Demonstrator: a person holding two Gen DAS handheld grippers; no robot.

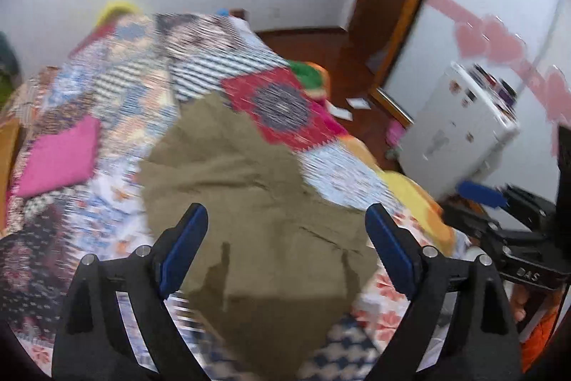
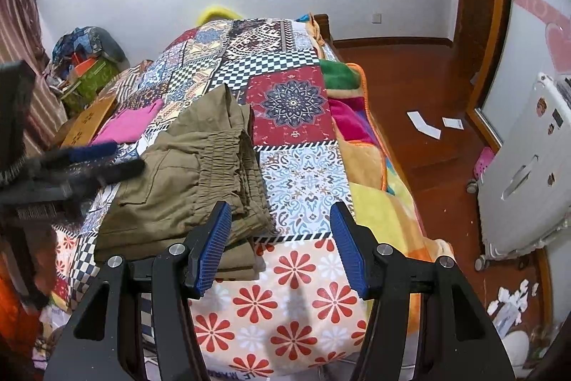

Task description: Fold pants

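Observation:
Olive-green pants (image 1: 249,188) lie folded into a thick bundle on the patchwork bedspread (image 1: 342,174). In the right wrist view the pants (image 2: 185,174) show their elastic waistband on the right side. My left gripper (image 1: 285,216) hovers open above the pants, holding nothing; it shows blurred at the left in the right wrist view (image 2: 114,158). My right gripper (image 2: 282,209) stands open over the bedspread (image 2: 296,174), just right of the bundle's near corner, with nothing between its blue pads. It also shows at the right edge of the left wrist view (image 1: 499,199).
A folded pink cloth (image 2: 132,125) lies on the bed left of the pants. The bed's right edge drops to a wooden floor (image 2: 428,145) with white papers. A white cabinet (image 2: 524,174) stands at the right. A cardboard box (image 2: 89,124) and clutter sit left of the bed.

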